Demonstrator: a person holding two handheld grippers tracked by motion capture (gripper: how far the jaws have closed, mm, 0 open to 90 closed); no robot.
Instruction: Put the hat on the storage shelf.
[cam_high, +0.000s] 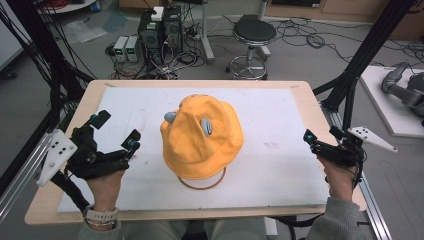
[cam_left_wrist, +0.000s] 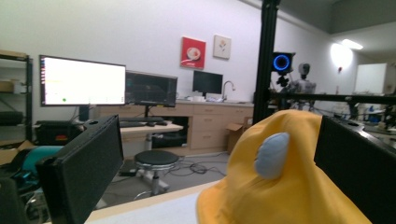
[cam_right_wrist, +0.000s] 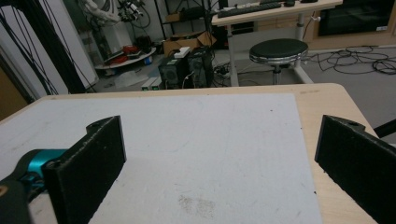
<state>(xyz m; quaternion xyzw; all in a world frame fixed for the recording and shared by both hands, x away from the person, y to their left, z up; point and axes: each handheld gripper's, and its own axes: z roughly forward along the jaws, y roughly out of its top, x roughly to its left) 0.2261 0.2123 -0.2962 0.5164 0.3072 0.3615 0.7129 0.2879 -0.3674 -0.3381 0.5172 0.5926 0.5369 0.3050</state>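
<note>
Left gripper (cam_high: 116, 129) open, empty, just beside yellow hat (cam_high: 202, 136) resting on wire stand (cam_high: 202, 182) at mat (cam_high: 280, 165) centre. Right gripper (cam_high: 320, 141) open, well apart. Likely release step; next, withdraw clear without snagging brim.

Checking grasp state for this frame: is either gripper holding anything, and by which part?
Nothing is held. The left gripper stands open beside the yellow hat, clear of it. The right gripper is open over the white mat, nothing between its jaws.
</note>
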